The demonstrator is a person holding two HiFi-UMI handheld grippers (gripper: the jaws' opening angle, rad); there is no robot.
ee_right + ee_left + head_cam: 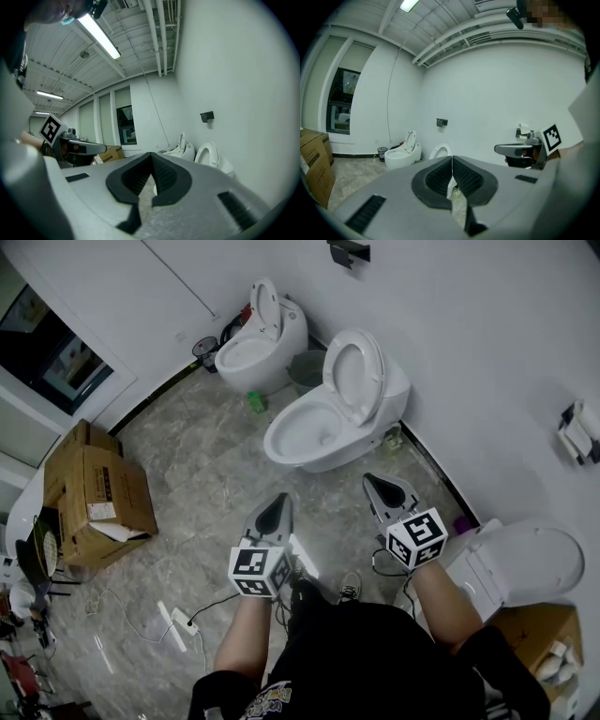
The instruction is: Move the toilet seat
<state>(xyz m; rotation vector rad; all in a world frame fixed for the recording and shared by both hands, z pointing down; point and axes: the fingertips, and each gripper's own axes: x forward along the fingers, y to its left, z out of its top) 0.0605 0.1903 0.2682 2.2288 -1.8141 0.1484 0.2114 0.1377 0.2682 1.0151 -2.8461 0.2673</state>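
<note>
Left tongs (278, 510) closed and empty, right tongs (377, 484) closed and empty, toilet seat (360, 337) raised ahead

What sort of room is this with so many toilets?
Likely a test or display room, not a working bathroom: a far toilet, a middle toilet and a near toilet line one wall with no stalls between them, boxes stand on the floor, and a power strip lies loose nearby.

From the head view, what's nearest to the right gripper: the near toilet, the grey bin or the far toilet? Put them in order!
1. Near toilet, just ahead of the right gripper.
2. Grey bin, tucked behind that toilet.
3. Far toilet, farthest back, on the left.
</note>
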